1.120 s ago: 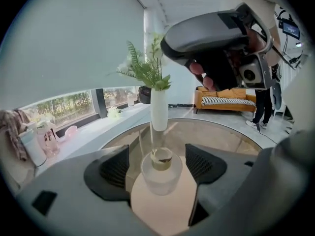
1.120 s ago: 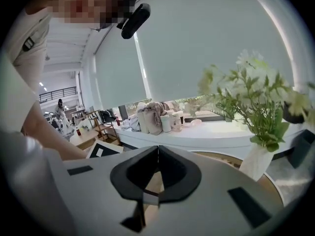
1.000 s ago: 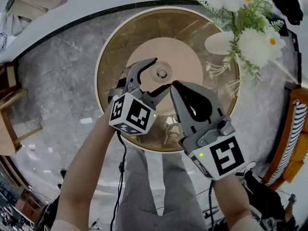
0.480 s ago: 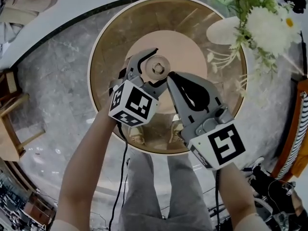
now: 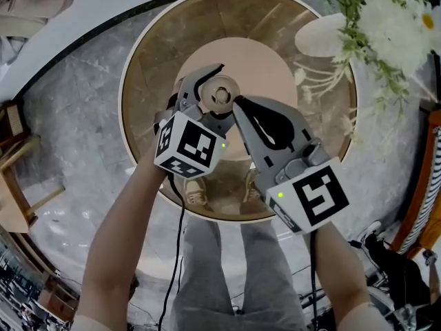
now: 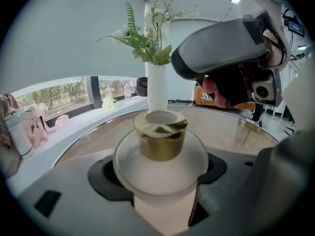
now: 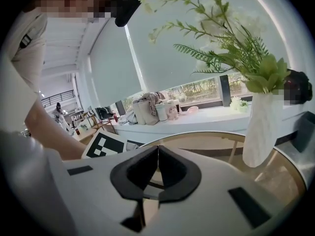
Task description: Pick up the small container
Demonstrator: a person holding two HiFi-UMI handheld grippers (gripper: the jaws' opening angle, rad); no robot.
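While the left gripper [image 5: 220,92] hangs low over the round glass table [image 5: 141,54], its two jaws stand apart and the small container [image 6: 161,163] sits right between them. The container is a little round white jar with a shiny gold cap [image 6: 161,137] on top, and it stands upright on the table. The black pads [image 6: 101,178] sit close on both sides of the jar, but I cannot tell if they press on it. The right gripper [image 7: 157,154] is just beside the left one, on its right side, with its tip close to the jar. Its jaws are squeezed tight together and nothing is between them. Past the left gripper, farther across the table, stands a tall white vase [image 6: 157,85] holding green and white flowers [image 5: 396,29].
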